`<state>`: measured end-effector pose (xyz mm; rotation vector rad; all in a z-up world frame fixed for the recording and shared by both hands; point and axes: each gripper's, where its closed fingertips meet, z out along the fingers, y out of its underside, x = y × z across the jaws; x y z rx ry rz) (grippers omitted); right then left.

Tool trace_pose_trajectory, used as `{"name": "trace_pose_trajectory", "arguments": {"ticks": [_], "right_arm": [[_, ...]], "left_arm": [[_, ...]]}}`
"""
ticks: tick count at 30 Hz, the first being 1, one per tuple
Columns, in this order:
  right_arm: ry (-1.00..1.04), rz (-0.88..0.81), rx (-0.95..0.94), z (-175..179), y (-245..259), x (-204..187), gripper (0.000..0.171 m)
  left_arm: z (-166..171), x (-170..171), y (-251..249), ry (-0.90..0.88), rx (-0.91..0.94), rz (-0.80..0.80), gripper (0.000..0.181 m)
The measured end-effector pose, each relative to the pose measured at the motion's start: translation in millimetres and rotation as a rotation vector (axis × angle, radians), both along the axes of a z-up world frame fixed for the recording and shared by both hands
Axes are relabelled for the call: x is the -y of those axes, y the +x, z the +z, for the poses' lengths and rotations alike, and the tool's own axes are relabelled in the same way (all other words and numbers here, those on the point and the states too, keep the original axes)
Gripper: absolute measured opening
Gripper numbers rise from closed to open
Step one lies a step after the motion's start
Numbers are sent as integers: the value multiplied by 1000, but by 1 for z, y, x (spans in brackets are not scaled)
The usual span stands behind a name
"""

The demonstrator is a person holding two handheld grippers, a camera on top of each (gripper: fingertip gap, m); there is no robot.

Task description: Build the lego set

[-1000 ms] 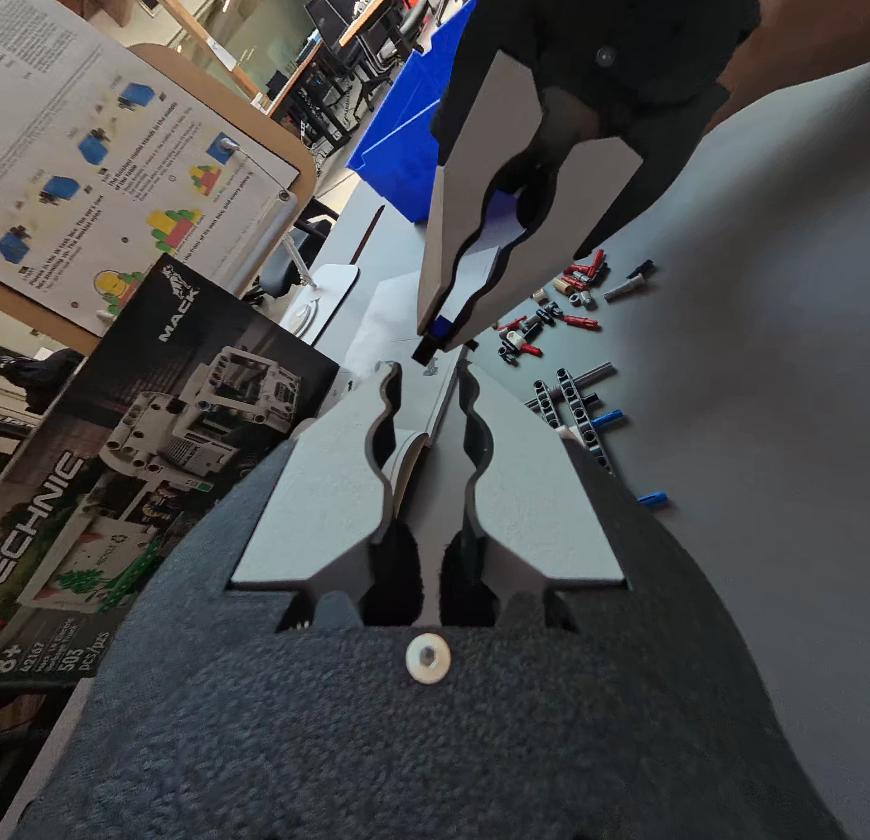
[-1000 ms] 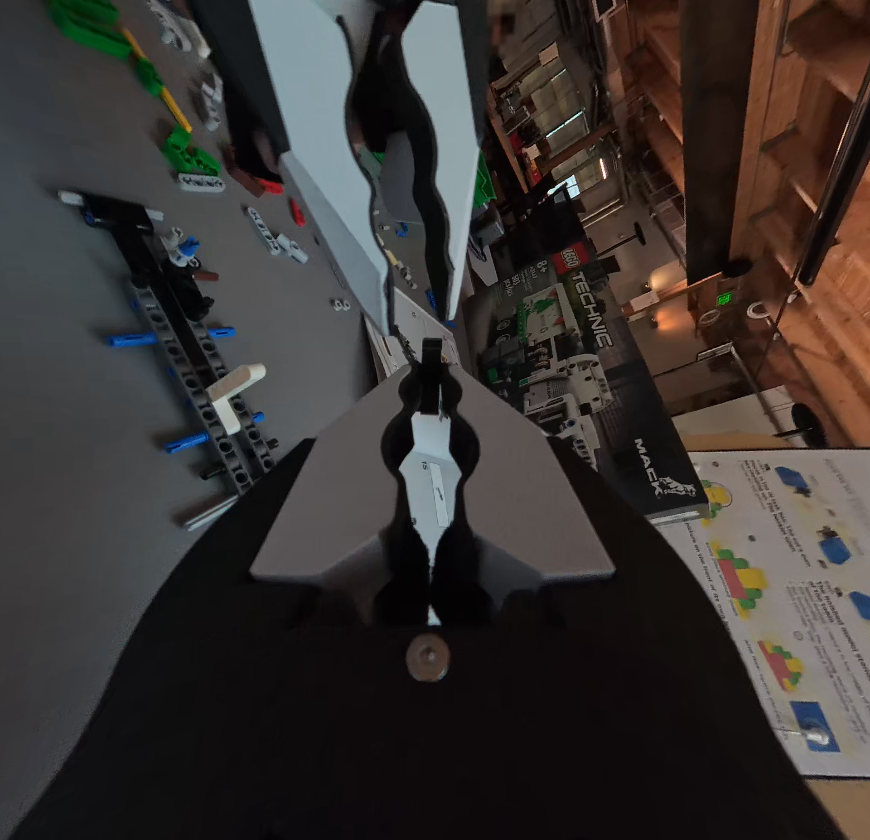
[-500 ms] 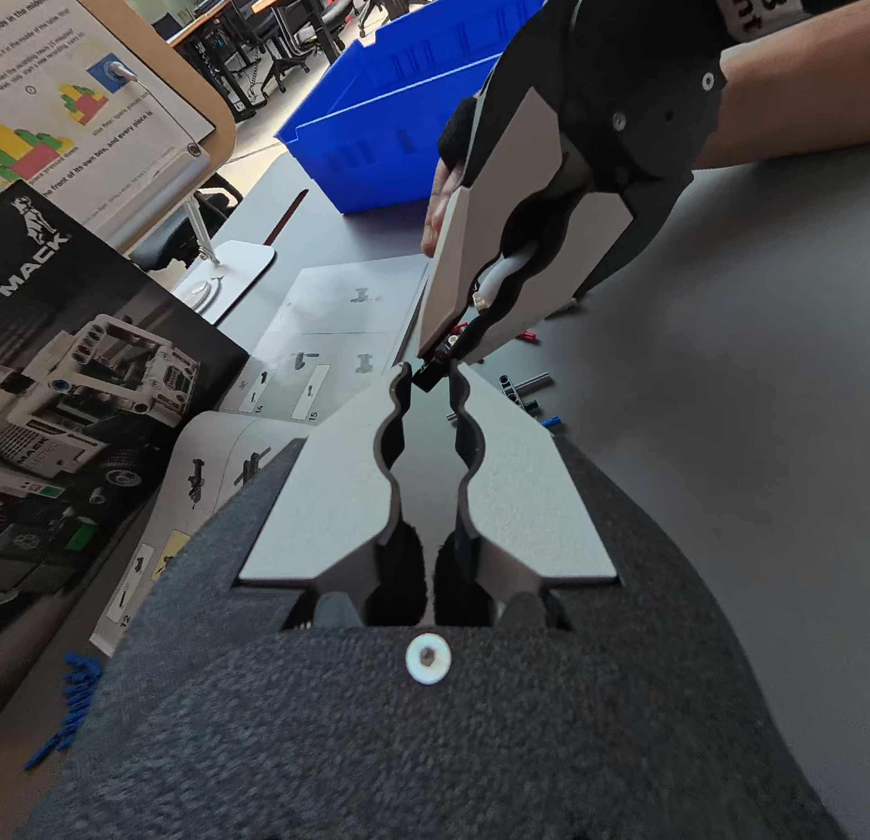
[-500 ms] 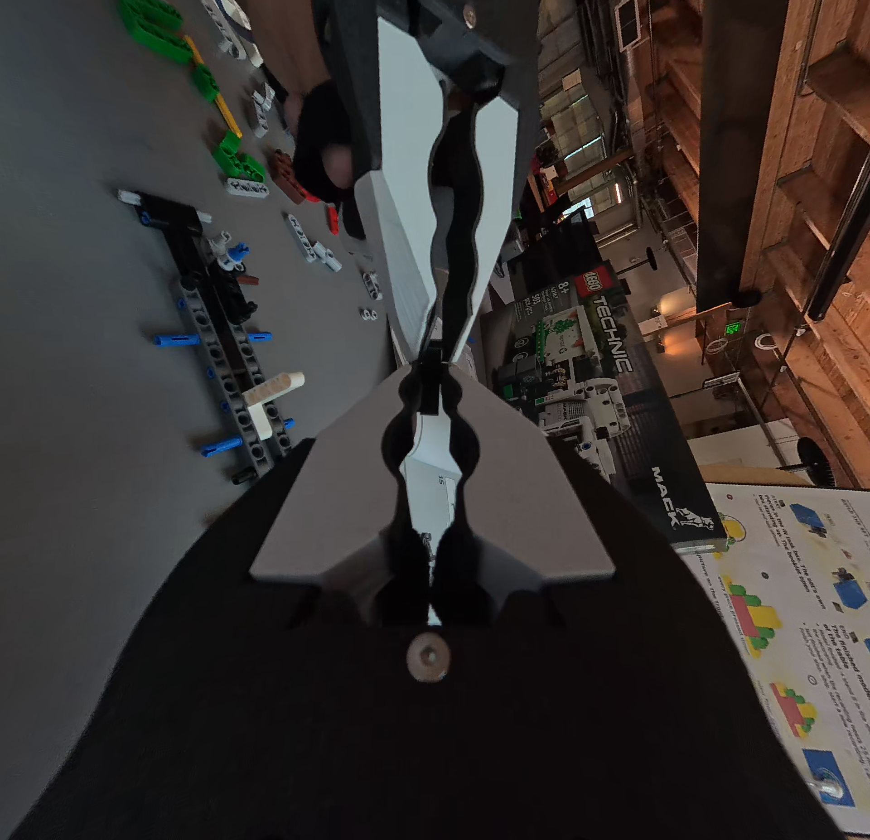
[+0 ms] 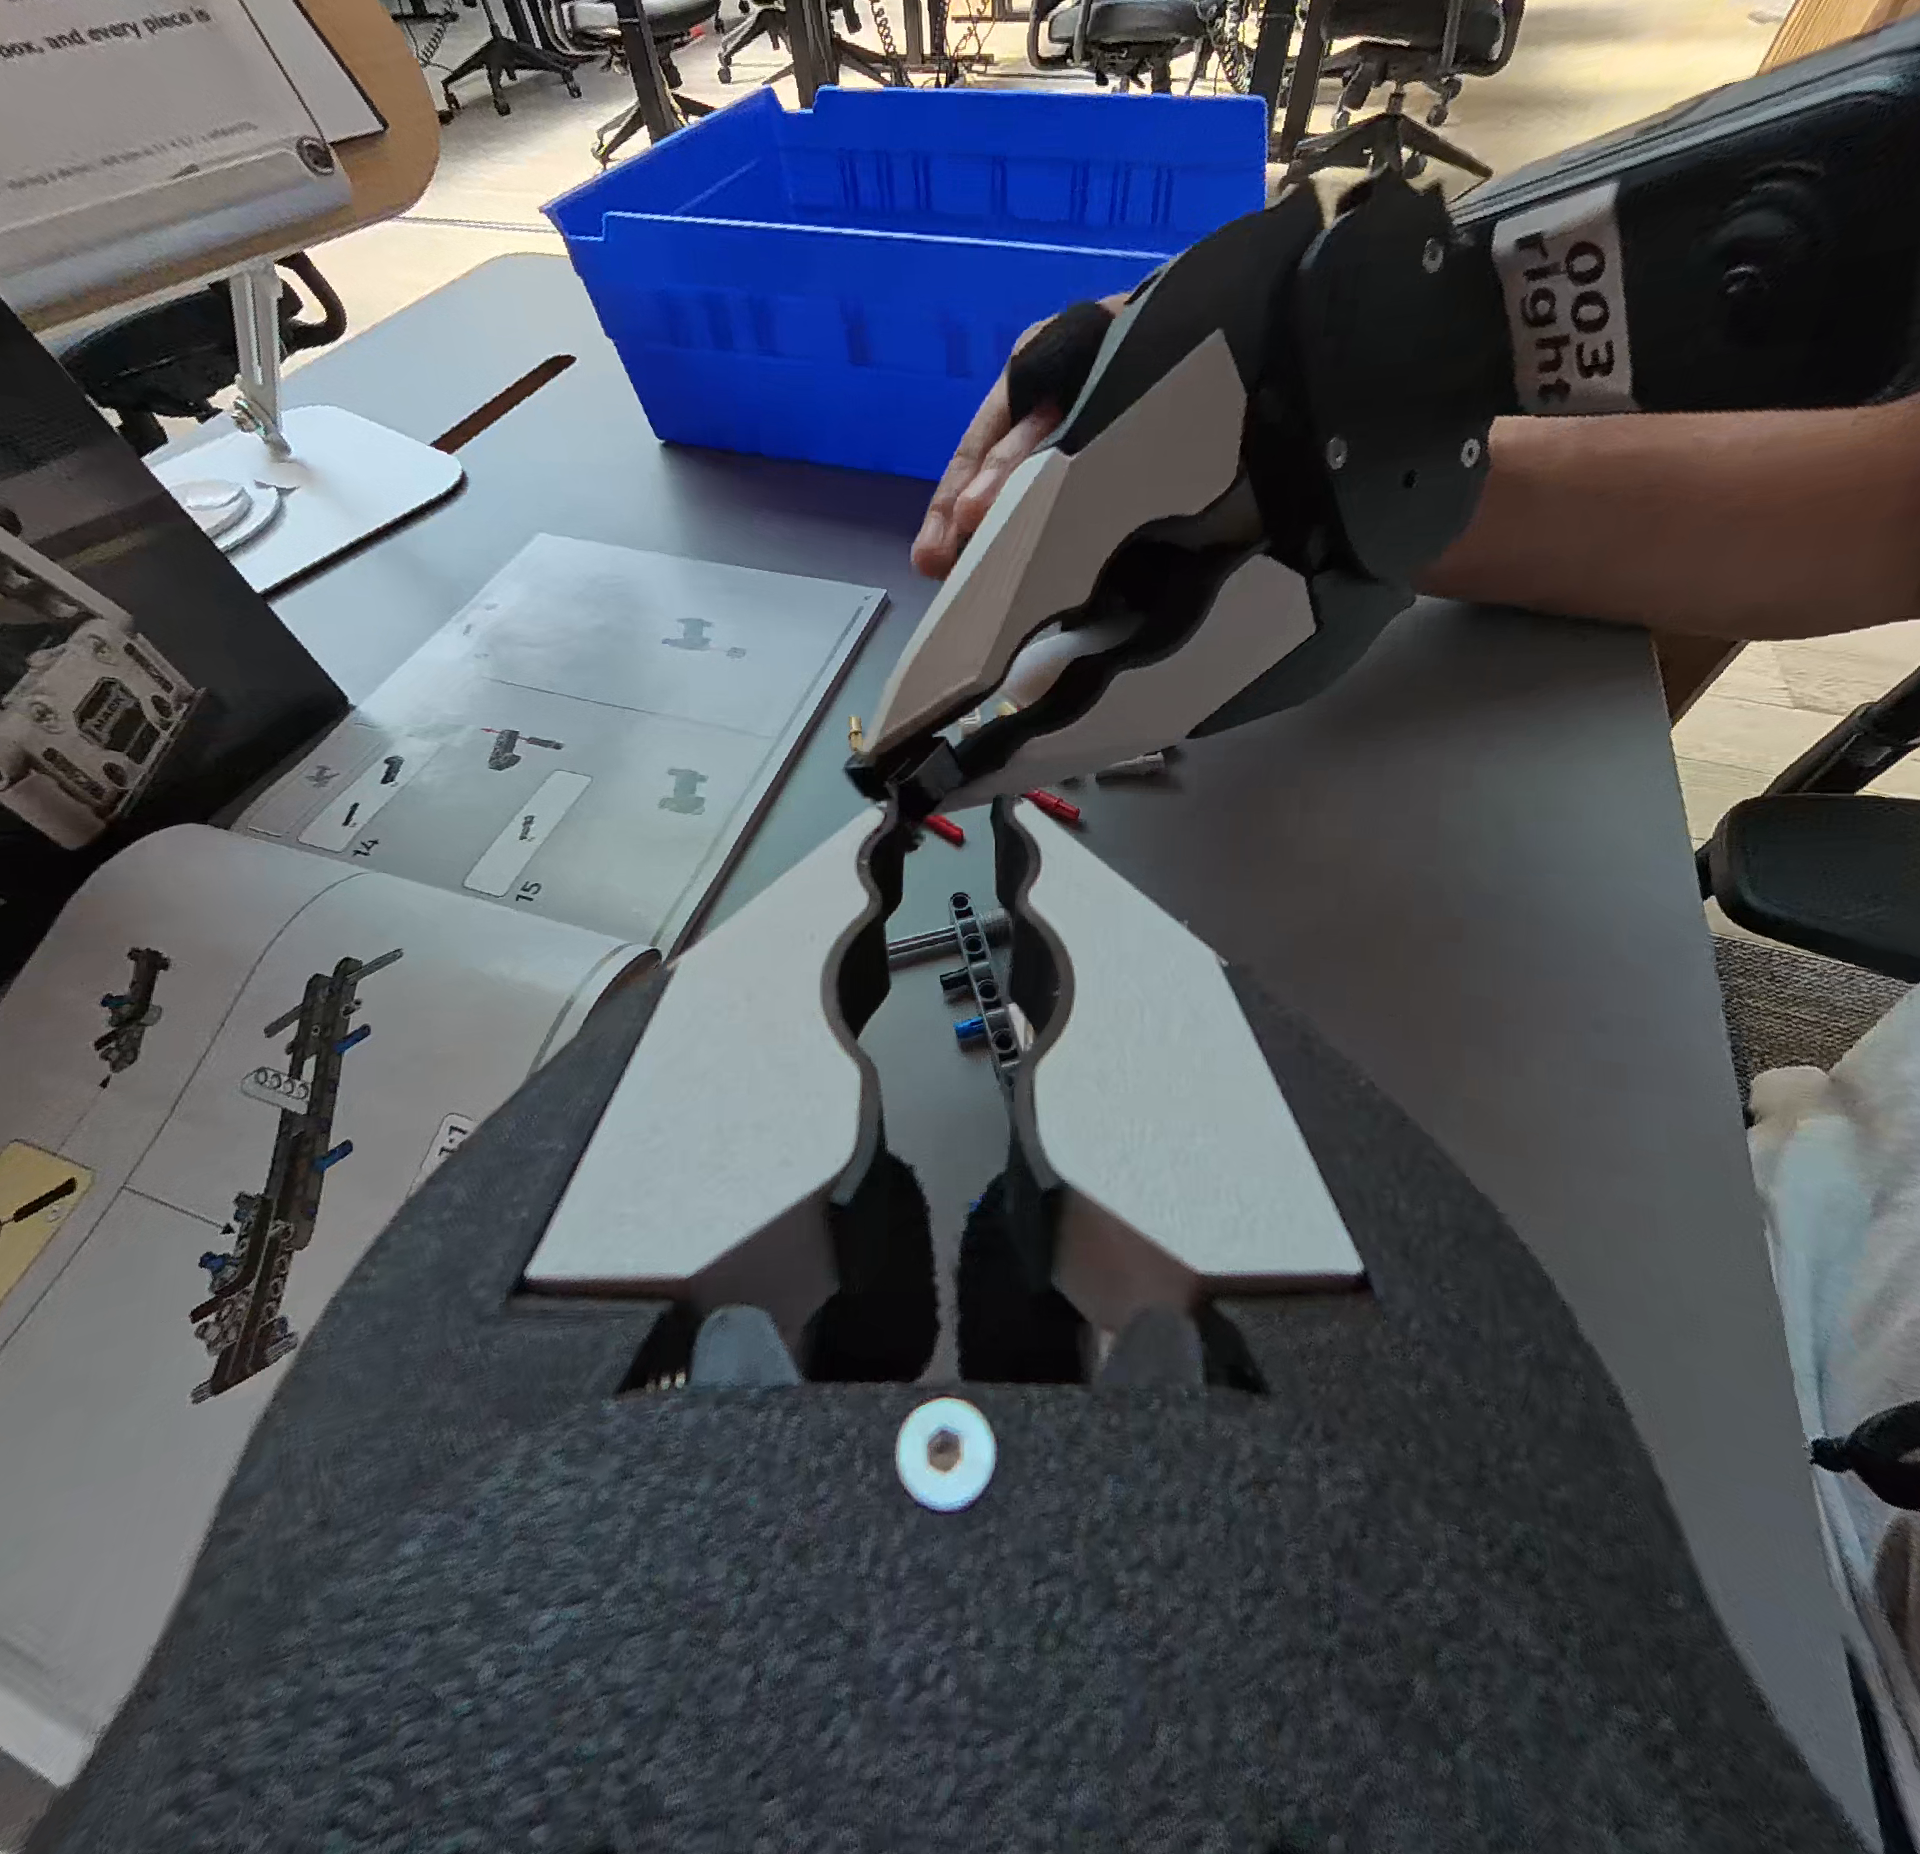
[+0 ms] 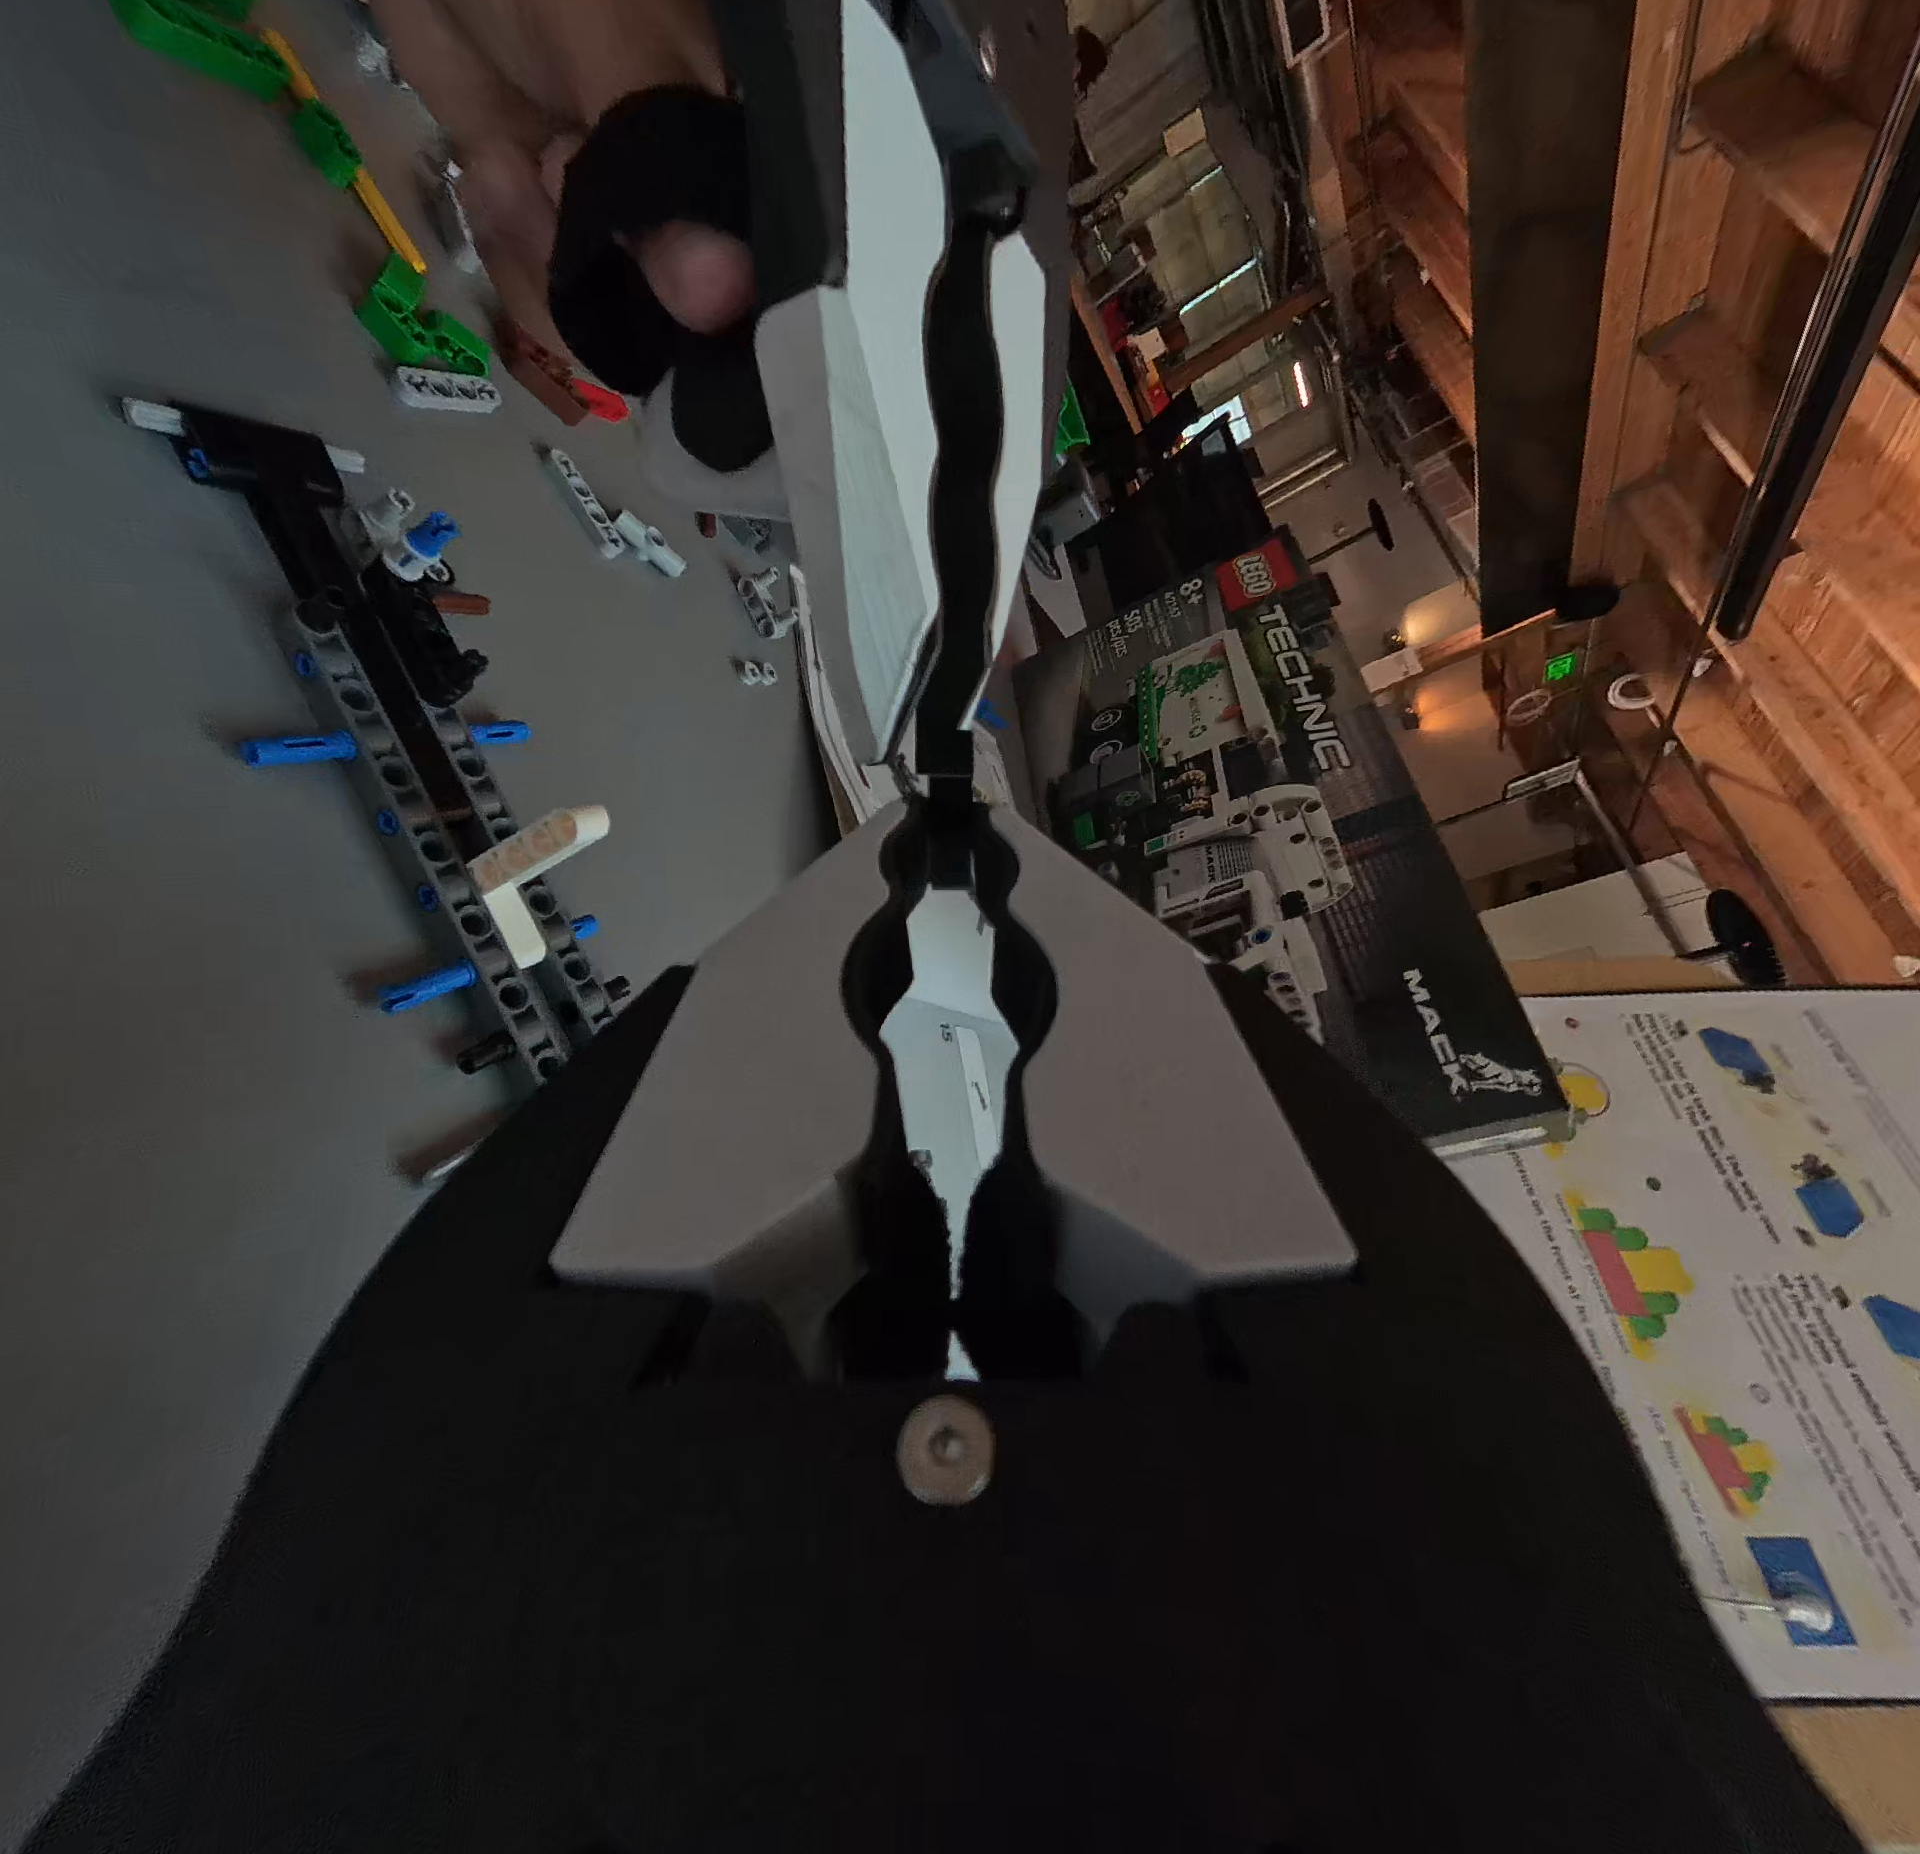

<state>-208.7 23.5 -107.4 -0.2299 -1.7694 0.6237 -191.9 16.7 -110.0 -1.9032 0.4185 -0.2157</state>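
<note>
My right gripper (image 6: 945, 833) is shut on a small black lego piece (image 6: 945, 786) that sticks out past its tips. In the left wrist view it comes in from the upper right (image 5: 914, 765) with the black piece (image 5: 920, 774) at its tips. My left gripper (image 5: 943, 825) is narrowly open, and its tips sit just at the free end of that piece. In the right wrist view the left gripper (image 6: 935, 739) reaches down from the top to meet the piece. A long grey beam assembly (image 6: 447, 848) with blue pins lies on the table, partly seen between the left fingers (image 5: 982, 983).
An open instruction booklet (image 5: 571, 713) lies left of the grippers, with the lego box (image 6: 1247, 817) behind it. A blue bin (image 5: 914, 277) stands at the back. Green and other loose parts (image 6: 405, 318) and red pins (image 5: 1055, 805) lie scattered. A sheet on a stand (image 6: 1714, 1285) is at the table's side. The tips of both grippers are at nearly the same place.
The two grippers have come tip to tip, with the left tips now at the black piece. The left jaws have narrowed. The right gripper has kept its hold.
</note>
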Motion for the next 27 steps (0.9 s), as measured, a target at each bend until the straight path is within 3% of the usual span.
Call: {"name": "trace_pose_trajectory", "arguments": {"ticks": [6, 10, 15, 18, 19, 27], "right_arm": [[-18, -35, 31, -5, -3, -5, 5], [-37, -3, 5, 1, -3, -3, 5], [-187, 171, -28, 22, 13, 15, 4], [-241, 241, -37, 29, 20, 23, 4], [-240, 235, -31, 27, 19, 22, 4], [-171, 264, -77, 27, 22, 22, 5]], "left_arm": [[-2, -3, 15, 10, -40, -10, 26], [9, -1, 4, 54, -52, 15, 24], [14, 4, -7, 12, 119, -11, 32], [15, 9, 11, -10, 269, -123, 22], [15, 10, 14, -18, 296, -149, 10], [17, 12, 18, -29, 373, -182, 9]]}}
